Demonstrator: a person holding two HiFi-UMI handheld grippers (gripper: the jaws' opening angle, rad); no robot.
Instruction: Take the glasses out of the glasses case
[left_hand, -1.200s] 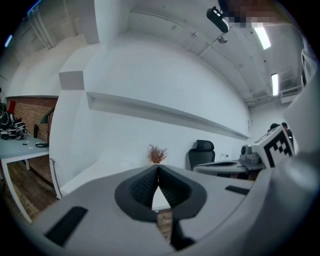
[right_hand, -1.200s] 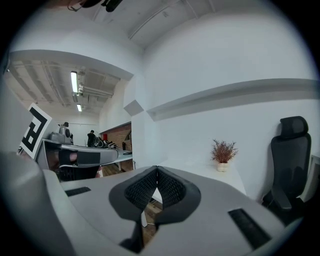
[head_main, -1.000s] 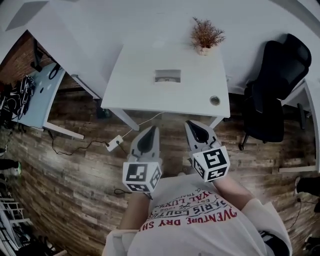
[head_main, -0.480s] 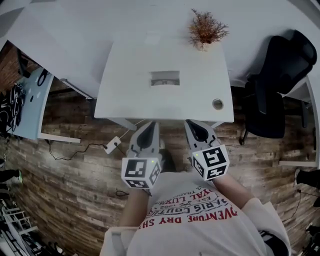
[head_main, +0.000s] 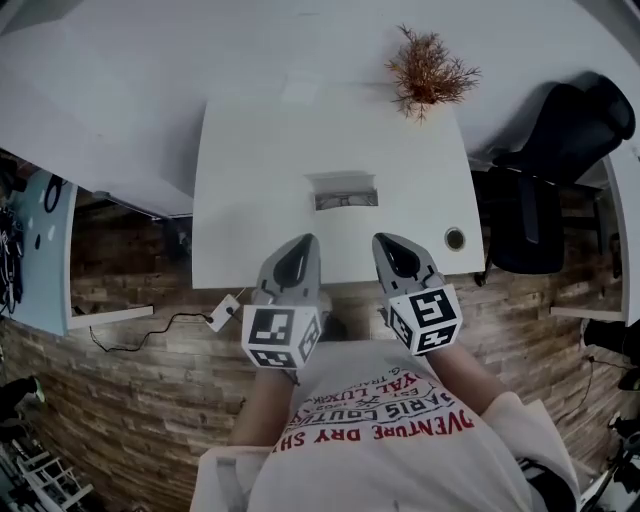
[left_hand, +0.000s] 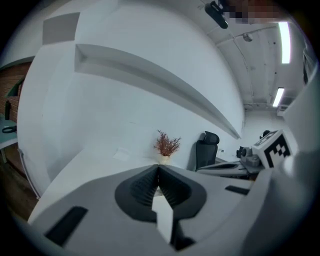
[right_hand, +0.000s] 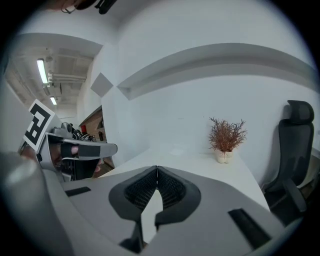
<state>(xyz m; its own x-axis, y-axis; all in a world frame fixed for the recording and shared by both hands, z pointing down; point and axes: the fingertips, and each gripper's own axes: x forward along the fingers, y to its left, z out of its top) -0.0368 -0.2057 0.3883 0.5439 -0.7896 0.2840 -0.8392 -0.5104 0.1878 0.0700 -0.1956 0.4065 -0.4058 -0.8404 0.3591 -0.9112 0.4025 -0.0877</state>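
The left claw (head_main: 298, 250) hangs on the person's side of the pale grey rectangular glasses case (head_main: 343, 190) and a little to the case's left. In the left gripper view its ribbed black pads (left_hand: 150, 186) are pressed together with nothing between them.

The case lies flat on the white table (head_main: 240, 200), ahead of both claws and well apart from them. Its long axis runs left to right, crosswise to the line along which the claws point. It sits about midway between the two lines of reach, so I judge neither claw clearly nearer. Either would have to go forward over the table's near edge to meet one of the case's long sides.

The right claw (head_main: 390, 250) hangs on the person's side of the case and a little to its right. It too is clenched on nothing, its pads (right_hand: 167, 187) meeting along the tip.

Right of the case and nearer the person is a small round cable hole (head_main: 455, 238). Beyond the case and to its right stands a dry reddish-brown plant in a small pale pot (head_main: 430, 72). A black office chair (head_main: 560, 150) is off the table, further right.

A dark strip along the case's near side may be the glasses, but it is too small to tell, as is whether the lid is up. Neither gripper view shows the case; each claw's own grey body covers the near table.
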